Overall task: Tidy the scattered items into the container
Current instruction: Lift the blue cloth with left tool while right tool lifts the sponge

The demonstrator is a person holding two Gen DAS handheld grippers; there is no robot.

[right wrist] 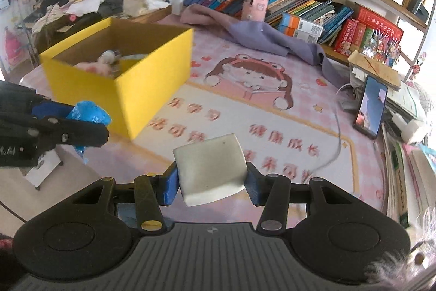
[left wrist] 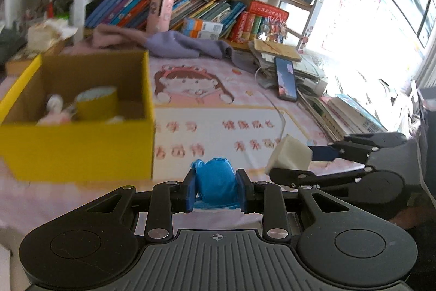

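My left gripper point(left wrist: 216, 188) is shut on a crumpled blue plastic bag point(left wrist: 216, 182), held above the pink mat. The same bag point(right wrist: 90, 112) shows at the left of the right wrist view, in the left gripper point(right wrist: 90, 124). My right gripper point(right wrist: 212, 183) is shut on a white foam block point(right wrist: 209, 168); it also appears low right in the left wrist view as the right gripper point(left wrist: 293, 161) with the block point(left wrist: 288, 154). The yellow cardboard box point(left wrist: 81, 149) point(right wrist: 152, 78) stands open on the left of the mat and holds a yellow cup point(left wrist: 96, 102) and a pale soft toy point(right wrist: 106, 57).
A phone point(left wrist: 286, 79) point(right wrist: 372, 107) leans on piled books and papers at the right, a white cable point(right wrist: 336, 141) trailing from it. A purple cloth point(right wrist: 272, 37) lies behind the mat, below bookshelves. Piled clothes point(right wrist: 90, 2) sit at the far left.
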